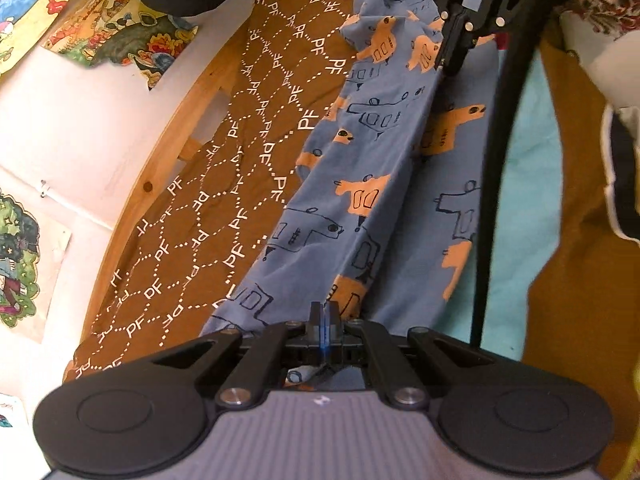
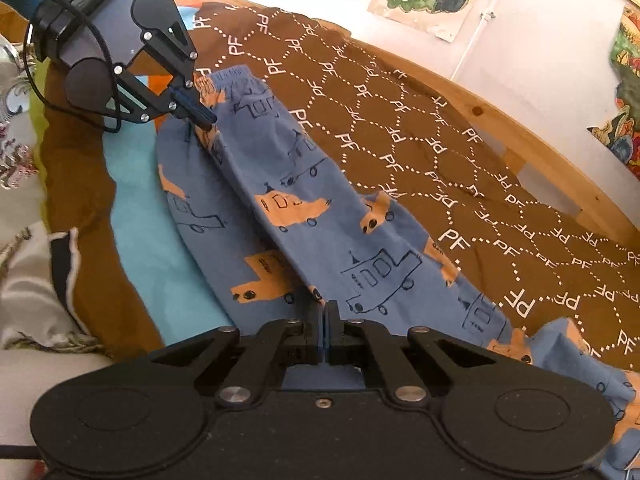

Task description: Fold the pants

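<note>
Blue pants (image 1: 384, 184) with orange and outlined cars lie stretched along a bed, one leg folded over the other. They also show in the right wrist view (image 2: 320, 216). My left gripper (image 1: 325, 312) is shut on the pants' edge at one end; it shows in the right wrist view (image 2: 200, 118) pinching the cloth near the waistband. My right gripper (image 2: 325, 312) is shut on the pants at the other end; it shows in the left wrist view (image 1: 450, 66) pinching the cloth. The pants are pulled taut between them.
A brown bedspread (image 2: 460, 152) printed with "PF" covers the bed. A light blue sheet (image 2: 136, 200) and ochre blanket (image 1: 568, 240) lie beside the pants. A wooden bed rail (image 1: 160, 152) and a white wall with posters (image 1: 108, 28) border the far side.
</note>
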Demonstrator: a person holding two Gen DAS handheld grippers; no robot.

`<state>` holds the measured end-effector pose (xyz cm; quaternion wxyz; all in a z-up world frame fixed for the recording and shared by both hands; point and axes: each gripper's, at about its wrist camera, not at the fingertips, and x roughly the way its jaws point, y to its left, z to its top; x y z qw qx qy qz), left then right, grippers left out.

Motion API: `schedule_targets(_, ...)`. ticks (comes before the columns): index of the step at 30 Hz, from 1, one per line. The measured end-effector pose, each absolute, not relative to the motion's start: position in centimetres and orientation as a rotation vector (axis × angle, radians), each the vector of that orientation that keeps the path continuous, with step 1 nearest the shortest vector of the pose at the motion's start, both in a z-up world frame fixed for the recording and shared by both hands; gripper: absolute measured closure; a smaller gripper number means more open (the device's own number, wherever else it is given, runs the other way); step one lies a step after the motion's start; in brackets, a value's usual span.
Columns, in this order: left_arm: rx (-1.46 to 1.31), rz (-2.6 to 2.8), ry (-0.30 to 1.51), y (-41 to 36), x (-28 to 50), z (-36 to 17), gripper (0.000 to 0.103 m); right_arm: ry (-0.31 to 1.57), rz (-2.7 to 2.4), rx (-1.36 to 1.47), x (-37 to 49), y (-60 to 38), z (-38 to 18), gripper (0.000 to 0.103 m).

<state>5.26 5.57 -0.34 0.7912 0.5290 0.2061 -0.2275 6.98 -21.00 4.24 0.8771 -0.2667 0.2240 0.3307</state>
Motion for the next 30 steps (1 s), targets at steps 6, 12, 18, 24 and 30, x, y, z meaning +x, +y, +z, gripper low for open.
schedule_targets(6, 1.153, -0.526, 0.466, 5.9, 4.3, -0.5, 0.103, 0.491, 0.714, -0.588, 5.6, -20.5, 4.1, 0.103)
schedule_targets(12, 1.152, -0.537, 0.476, 5.9, 3.7, -1.0, 0.103, 0.506, 0.709, -0.588, 5.1, -20.3, 3.7, 0.102)
schedule_targets(18, 1.145, -0.541, 0.488, 5.9, 3.7, -1.1, 0.103, 0.508, 0.713, -0.588, 5.1, -20.3, 3.4, 0.103)
schedule_targets(24, 1.140, -0.570, 0.518, 6.0, 3.3, -1.0, 0.103, 0.509, 0.718, -0.589, 4.8, -20.4, 3.5, 0.103)
schedule_targets(30, 1.152, -0.576, 0.541, 6.0, 3.3, -1.6, 0.103, 0.523, 0.730, -0.594, 4.7, -20.4, 3.2, 0.103)
